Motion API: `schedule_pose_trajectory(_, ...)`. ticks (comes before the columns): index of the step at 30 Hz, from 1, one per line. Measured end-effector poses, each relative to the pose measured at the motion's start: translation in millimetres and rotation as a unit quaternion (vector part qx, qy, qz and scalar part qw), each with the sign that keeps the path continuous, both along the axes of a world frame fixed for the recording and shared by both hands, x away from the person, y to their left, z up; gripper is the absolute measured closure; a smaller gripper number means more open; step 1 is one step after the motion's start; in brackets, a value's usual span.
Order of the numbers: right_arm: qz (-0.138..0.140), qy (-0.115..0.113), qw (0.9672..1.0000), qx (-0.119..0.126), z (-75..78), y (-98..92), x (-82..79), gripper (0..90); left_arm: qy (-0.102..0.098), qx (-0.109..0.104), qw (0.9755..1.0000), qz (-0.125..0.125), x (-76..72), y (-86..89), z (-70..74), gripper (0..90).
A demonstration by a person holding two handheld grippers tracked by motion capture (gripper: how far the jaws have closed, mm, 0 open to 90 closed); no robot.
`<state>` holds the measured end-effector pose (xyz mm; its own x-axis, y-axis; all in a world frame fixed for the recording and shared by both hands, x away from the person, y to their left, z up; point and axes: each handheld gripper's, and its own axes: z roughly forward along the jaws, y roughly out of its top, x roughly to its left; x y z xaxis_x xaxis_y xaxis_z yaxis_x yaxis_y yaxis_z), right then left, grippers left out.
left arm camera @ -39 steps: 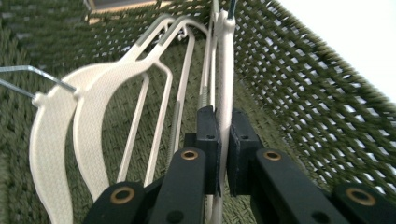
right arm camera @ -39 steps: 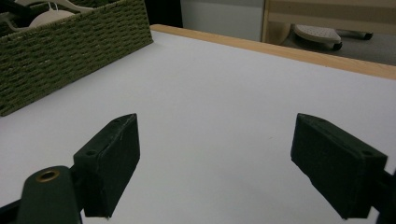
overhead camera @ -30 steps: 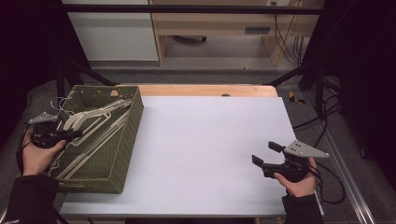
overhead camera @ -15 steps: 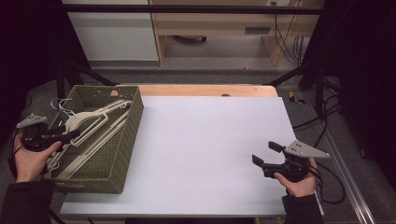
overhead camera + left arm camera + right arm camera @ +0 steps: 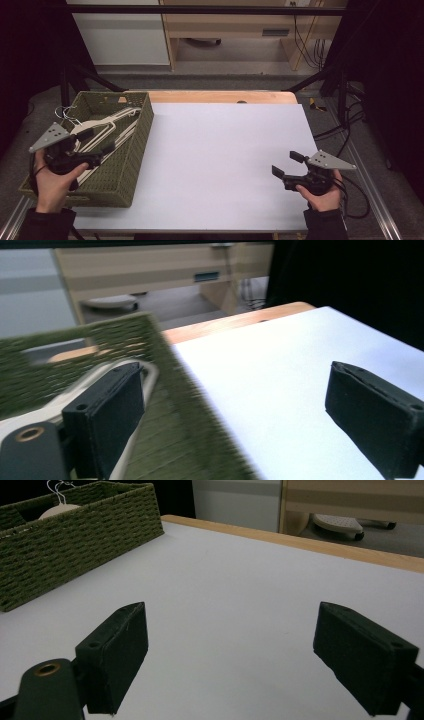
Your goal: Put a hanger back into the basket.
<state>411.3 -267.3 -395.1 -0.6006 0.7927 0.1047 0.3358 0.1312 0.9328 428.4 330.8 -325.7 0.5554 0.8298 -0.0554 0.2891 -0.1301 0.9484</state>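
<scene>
Jaws on both grippers stand apart with nothing between the pads: those of the left gripper (image 5: pixel 102 152) have just been opening, and in its own view the black blocks straddle the basket's right wall with nothing pinched, while those of the right gripper (image 5: pixel 289 164) gape over bare table at the near right. Largest in the scene is the white tabletop (image 5: pixel 225 160), smooth and matte, with a strip of pale wood edge (image 5: pixel 220 96) along its far side. At its left sits the woven basket (image 5: pixel 131 165), a long olive-green rectangular bin of coarse braided cord with upright walls, running from near to far. Inside it lie the cream hangers (image 5: pixel 102 131), slim, smooth and curved, stacked loosely lengthwise; in the left gripper view one rounded shoulder shows just beside the left pad, blurred, so contact cannot be told. Their thin white wire hooks (image 5: pixel 67 114) poke out at the far left corner of the basket. Each gripper carries a grey three-cornered plate, and each pad is a chunky black block with a slightly grained face.
</scene>
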Motion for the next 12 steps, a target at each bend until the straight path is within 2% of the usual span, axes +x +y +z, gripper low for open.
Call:
schedule_pose_trajectory(6, 0.001, -0.001, 1.0000, 0.000, 0.1, -1.6, -0.7, 14.8, -0.006, -0.002, 0.9989, -0.046, -8.9, -33.7, -13.7, 8.5)
schedule_pose_trajectory(10, -0.002, -0.002, 1.0000, 0.005, 0.5, -3.3, -1.6, 14.5, -0.016, -0.001, 0.9981, -0.060, -11.3, -45.6, -23.0, 8.9)
schedule_pose_trajectory(12, -0.003, -0.005, 1.0000, 0.004, 0.8, -4.9, -2.2, 14.5, -0.010, -0.003, 0.9978, -0.065, -11.7, -47.6, -26.8, 9.3)
